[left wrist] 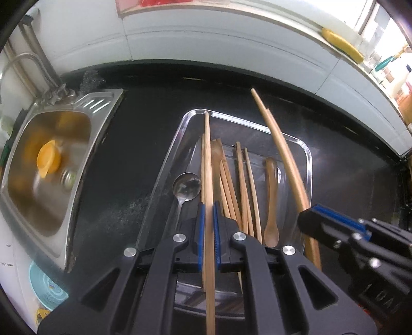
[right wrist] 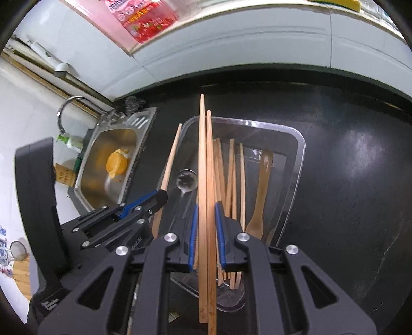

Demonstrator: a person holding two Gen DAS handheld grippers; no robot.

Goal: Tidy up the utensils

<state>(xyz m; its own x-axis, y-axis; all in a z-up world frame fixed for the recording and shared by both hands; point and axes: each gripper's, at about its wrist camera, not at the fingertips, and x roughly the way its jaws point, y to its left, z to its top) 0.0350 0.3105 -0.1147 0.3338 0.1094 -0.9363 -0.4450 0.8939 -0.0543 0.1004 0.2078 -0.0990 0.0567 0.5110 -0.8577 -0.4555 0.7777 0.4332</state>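
Observation:
A clear plastic tray (left wrist: 307,165) on the black counter holds several wooden chopsticks (left wrist: 243,185), a metal spoon (left wrist: 186,186) and a wooden spoon (left wrist: 271,203). My left gripper (left wrist: 208,206) is shut on one wooden chopstick (left wrist: 208,159), held above the tray's left side. My right gripper (right wrist: 206,206) is shut on two wooden chopsticks (right wrist: 206,159), held above the tray (right wrist: 300,159). In the left wrist view the right gripper (left wrist: 332,219) holds its pair (left wrist: 280,144) over the tray's right side. In the right wrist view the left gripper (right wrist: 152,199) and its chopstick (right wrist: 170,159) are at the left.
A steel sink (left wrist: 49,165) with an orange lid (left wrist: 49,157) and a faucet (left wrist: 23,61) is left of the tray. A white tiled wall (left wrist: 206,38) runs behind the black counter (left wrist: 347,159). A pink package (right wrist: 144,15) sits on the ledge above.

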